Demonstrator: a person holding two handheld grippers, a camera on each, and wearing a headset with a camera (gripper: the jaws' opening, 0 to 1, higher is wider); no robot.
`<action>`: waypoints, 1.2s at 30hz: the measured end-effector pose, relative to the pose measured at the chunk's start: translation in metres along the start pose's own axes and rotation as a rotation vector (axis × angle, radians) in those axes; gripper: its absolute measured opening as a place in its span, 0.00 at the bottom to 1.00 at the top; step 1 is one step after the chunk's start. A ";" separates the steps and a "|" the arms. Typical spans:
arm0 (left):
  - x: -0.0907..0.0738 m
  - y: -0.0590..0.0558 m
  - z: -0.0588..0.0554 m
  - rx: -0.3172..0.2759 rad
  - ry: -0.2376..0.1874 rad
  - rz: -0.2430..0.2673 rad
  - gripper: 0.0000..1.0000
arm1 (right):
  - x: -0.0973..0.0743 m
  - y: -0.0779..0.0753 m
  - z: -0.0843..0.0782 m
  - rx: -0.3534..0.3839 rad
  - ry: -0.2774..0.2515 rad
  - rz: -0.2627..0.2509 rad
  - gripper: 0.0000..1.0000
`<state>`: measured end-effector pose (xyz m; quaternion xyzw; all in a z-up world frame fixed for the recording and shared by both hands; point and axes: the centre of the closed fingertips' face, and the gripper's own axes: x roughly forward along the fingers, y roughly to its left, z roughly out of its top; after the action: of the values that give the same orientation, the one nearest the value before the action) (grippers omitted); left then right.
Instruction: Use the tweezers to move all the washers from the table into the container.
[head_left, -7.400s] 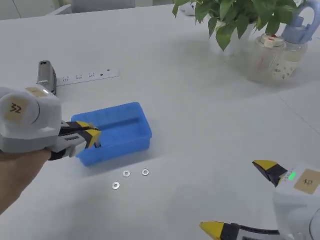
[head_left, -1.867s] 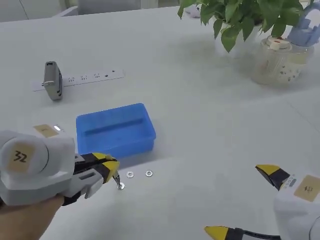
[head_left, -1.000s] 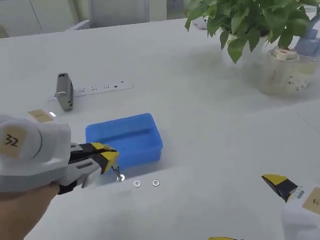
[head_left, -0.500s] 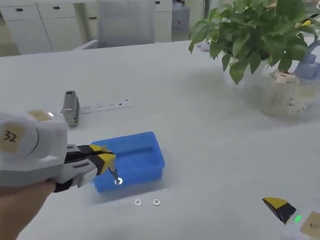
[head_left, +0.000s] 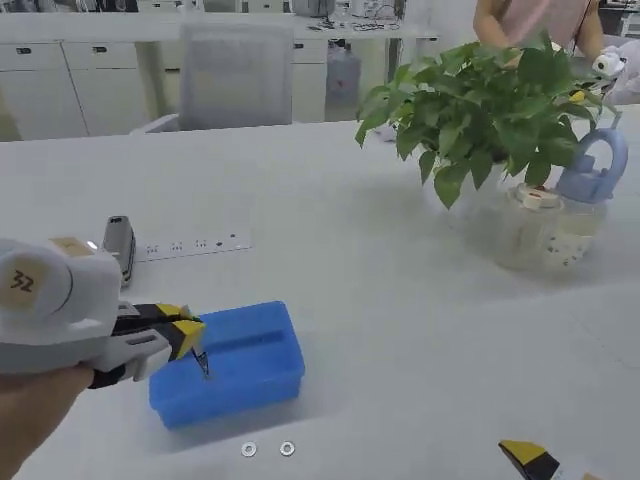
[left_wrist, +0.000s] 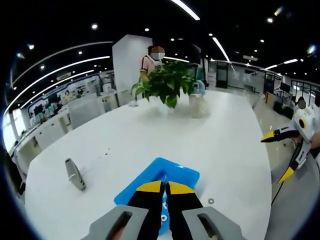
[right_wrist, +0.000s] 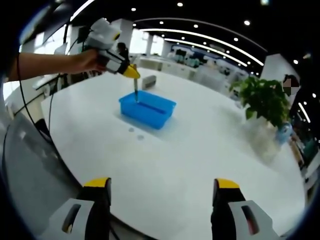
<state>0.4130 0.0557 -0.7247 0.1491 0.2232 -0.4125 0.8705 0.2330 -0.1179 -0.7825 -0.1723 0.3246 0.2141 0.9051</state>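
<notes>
A: L claw (head_left: 186, 333), status?
B: Pressed together, pinching the tweezers (head_left: 200, 362). Tweezers hang pts-down from its yellow tips, over the blue container (head_left: 245, 375), toward the container's left end in head view.
A: Washer in the tips?
B: Can't tell, too small to see.
A: Where's the rest?
B: Two washers (head_left: 249, 450) lie flat on the desk (head_left: 400, 300), just in front of the container's near wall. They're side by side, close to each other, not touching the container. R claw view shows the same pair on the near side of the box.
A: R claw (right_wrist: 165, 189)?
B: Spread wide, jaws well apart. It's near the desk edge, well apart from container and washers. In L claw view it sits off to the right, also spread.
A: Anything else on the desk?
B: Power strip (head_left: 190, 244) lies beyond the container. Plant (head_left: 480, 100) stands far right, well apart from the work.
</notes>
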 end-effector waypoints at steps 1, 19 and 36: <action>0.002 0.001 -0.001 -0.001 0.002 -0.002 0.00 | 0.000 0.000 -0.001 -0.002 0.002 -0.002 0.82; 0.029 0.005 -0.027 -0.018 0.032 0.017 0.00 | 0.000 0.002 0.001 -0.003 -0.005 0.006 0.83; 0.031 0.002 -0.040 -0.021 0.050 0.025 0.00 | 0.000 0.000 0.000 -0.006 -0.002 0.000 0.82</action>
<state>0.4217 0.0547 -0.7744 0.1528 0.2475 -0.3955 0.8712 0.2323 -0.1178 -0.7825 -0.1747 0.3232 0.2152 0.9048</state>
